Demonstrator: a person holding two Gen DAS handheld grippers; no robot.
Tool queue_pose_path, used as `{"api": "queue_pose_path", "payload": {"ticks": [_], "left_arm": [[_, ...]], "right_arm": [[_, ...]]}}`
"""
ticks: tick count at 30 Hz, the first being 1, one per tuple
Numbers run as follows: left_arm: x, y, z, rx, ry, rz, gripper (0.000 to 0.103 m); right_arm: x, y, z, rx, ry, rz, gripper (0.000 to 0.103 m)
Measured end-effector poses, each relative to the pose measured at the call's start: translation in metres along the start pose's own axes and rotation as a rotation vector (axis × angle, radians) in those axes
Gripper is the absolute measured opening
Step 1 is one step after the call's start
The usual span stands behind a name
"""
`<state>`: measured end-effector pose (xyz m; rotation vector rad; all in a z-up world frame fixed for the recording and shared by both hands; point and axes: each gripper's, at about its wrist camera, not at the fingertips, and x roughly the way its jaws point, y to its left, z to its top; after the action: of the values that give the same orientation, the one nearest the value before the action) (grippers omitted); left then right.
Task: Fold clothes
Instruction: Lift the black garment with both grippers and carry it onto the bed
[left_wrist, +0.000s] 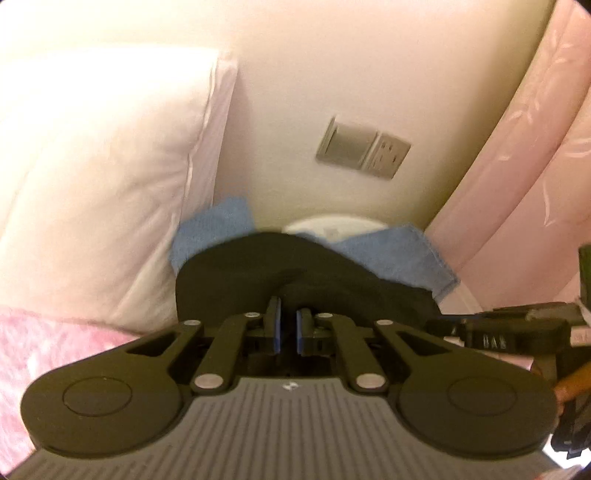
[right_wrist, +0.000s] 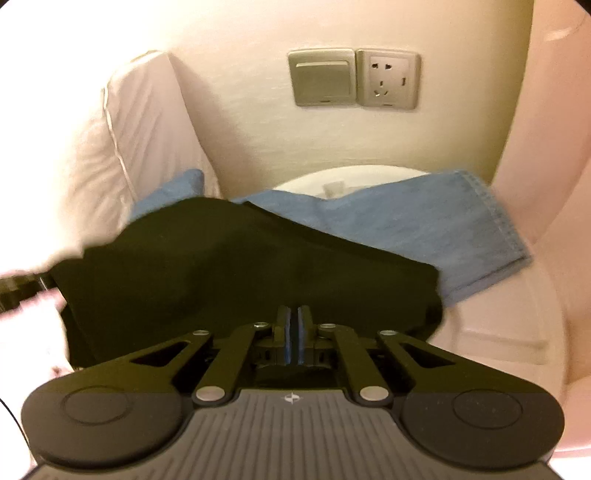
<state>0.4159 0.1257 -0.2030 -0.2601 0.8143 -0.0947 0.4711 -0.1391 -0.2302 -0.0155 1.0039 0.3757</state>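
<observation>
A black garment (left_wrist: 258, 269) hangs bunched in front of my left gripper (left_wrist: 288, 314), whose blue-padded jaws stand nearly together with the black cloth at their tips. In the right wrist view the same black garment (right_wrist: 221, 266) spreads wide, and my right gripper (right_wrist: 294, 314) is shut on its near edge. Blue denim cloth (right_wrist: 424, 240) lies behind the black garment; it also shows in the left wrist view (left_wrist: 399, 254). The right gripper's body (left_wrist: 517, 328) shows at the right edge of the left wrist view.
A white pillow (left_wrist: 110, 184) leans at the left, also in the right wrist view (right_wrist: 136, 147). A wall switch and socket (right_wrist: 354, 79) sit on the cream wall. A white round object (right_wrist: 351, 181) lies behind the denim. Pink fabric (left_wrist: 535, 166) hangs at the right.
</observation>
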Motion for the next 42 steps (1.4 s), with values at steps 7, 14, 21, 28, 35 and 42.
{"api": "queue_pose_path", "payload": {"ticks": [7, 14, 21, 28, 35, 42], "left_arm": [[0.031, 0.0, -0.014, -0.016, 0.093, 0.031, 0.009], [0.013, 0.003, 0.002, -0.04, 0.005, -0.027, 0.004], [-0.05, 0.02, 0.034, -0.189, -0.169, -0.06, 0.004], [-0.152, 0.03, 0.046, -0.264, -0.402, -0.076, 0.0], [-0.287, 0.043, 0.005, -0.329, -0.65, -0.048, 0.0], [-0.471, 0.042, -0.08, -0.316, -0.936, 0.14, 0.0]], "right_arm": [[0.025, -0.012, -0.027, 0.096, 0.045, 0.053, 0.075], [0.027, -0.027, -0.004, 0.175, -0.043, 0.144, 0.01], [-0.025, -0.03, 0.039, 0.275, -0.18, 0.259, 0.008], [-0.111, 0.016, 0.095, 0.176, -0.388, 0.395, 0.008], [-0.196, 0.106, 0.107, 0.023, -0.501, 0.545, 0.009], [-0.287, 0.219, 0.074, -0.178, -0.573, 0.808, 0.009]]}}
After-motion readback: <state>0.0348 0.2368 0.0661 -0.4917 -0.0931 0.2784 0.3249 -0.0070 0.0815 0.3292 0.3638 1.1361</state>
